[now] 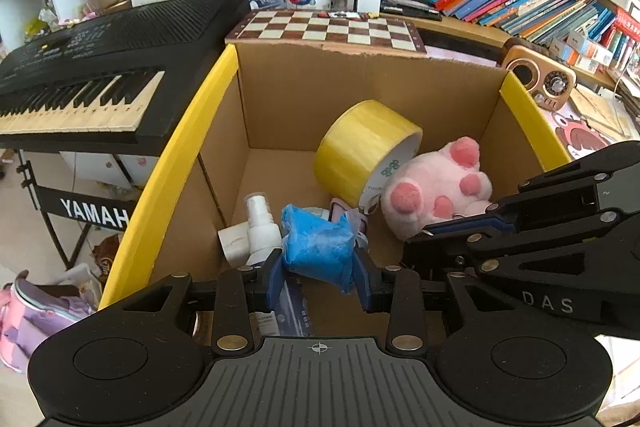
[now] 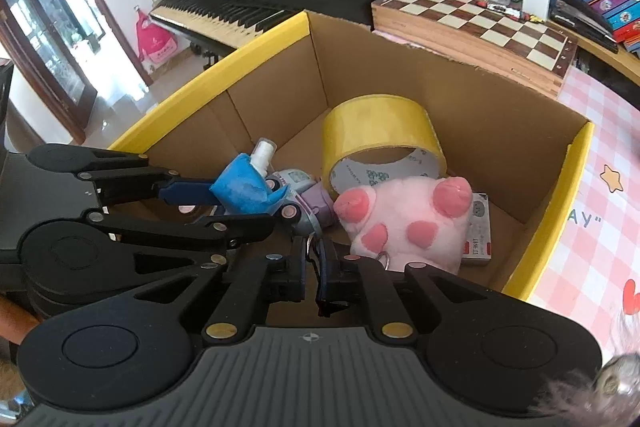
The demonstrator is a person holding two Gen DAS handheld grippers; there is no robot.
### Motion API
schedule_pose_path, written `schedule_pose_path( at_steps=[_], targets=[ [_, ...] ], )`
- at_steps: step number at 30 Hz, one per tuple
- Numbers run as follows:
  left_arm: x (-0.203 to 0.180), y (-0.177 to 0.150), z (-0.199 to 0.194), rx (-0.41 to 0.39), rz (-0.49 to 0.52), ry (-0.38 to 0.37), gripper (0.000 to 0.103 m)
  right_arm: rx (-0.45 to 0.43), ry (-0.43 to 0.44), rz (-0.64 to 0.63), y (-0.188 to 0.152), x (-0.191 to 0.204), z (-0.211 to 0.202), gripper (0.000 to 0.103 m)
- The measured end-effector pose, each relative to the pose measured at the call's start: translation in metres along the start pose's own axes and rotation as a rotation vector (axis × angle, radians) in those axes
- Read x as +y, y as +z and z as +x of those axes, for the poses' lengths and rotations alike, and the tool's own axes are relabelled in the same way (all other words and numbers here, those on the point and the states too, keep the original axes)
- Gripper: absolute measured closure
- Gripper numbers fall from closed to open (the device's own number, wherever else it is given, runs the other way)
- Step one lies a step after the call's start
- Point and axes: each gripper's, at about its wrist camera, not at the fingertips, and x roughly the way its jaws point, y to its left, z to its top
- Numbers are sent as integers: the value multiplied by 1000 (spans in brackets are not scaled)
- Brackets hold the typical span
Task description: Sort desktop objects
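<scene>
- Looking into a cardboard box [image 1: 280, 99] with yellow tape along its rims, both claws are poking down into it.
- The left gripper [image 1: 318, 269] has a crumpled blue packet [image 1: 316, 247] squeezed between its blue pads, jaws only a little way apart, clearly clamped on it. The packet looks soft and wrinkly, kinda like a folded wipe pack.
- From the right wrist view the same packet sits up over the box's inside, above a white spray bottle [image 2: 264, 153].
- The right gripper [image 2: 314, 259] is nearly closed, with just a thin gap. A small metal ring [image 2: 310, 247] sits right between its tips, but I can't tell if the pads actually pinch it.
- The ring seems attached to a little purple-grey toy [image 2: 304, 195] lying in the box just ahead of the tips.
- Other stuff in the box: a fat roll of yellow tape [image 1: 364, 147] leaning on a pink plush paw [image 1: 436, 187], plus a small staples box [image 2: 478, 235] tucked behind the paw.
- Around the box: a black keyboard [image 1: 100, 67] on the left and a chessboard [image 1: 328, 27] behind it.
</scene>
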Motion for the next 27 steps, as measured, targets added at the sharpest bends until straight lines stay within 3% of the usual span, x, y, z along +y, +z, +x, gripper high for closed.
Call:
schedule_pose_path(
  at_steps=[4,10,13,17,21,27],
  targets=[
    [-2,-2,-11,-29,11,16,51,-42,-17,30,-3,-1,-13,94],
    [-4,-7,-34,-92,12,-12,45,-124,-53,51,-9,7,-39,87],
    [-8,-11,-51,-141,15,-6,37,-176,-82,59,-16,13,-57,84],
    [-13,-19,-78,-225,1,-4,17,-260,-138,72,-29,22,-82,79],
    [-22,-31,-106,-303,3,-7,16,-333,-182,83,-47,36,-107,78],
    [-35,-55,-140,-360,13,-34,15,-402,-236,98,-79,57,-140,78]
  ],
)
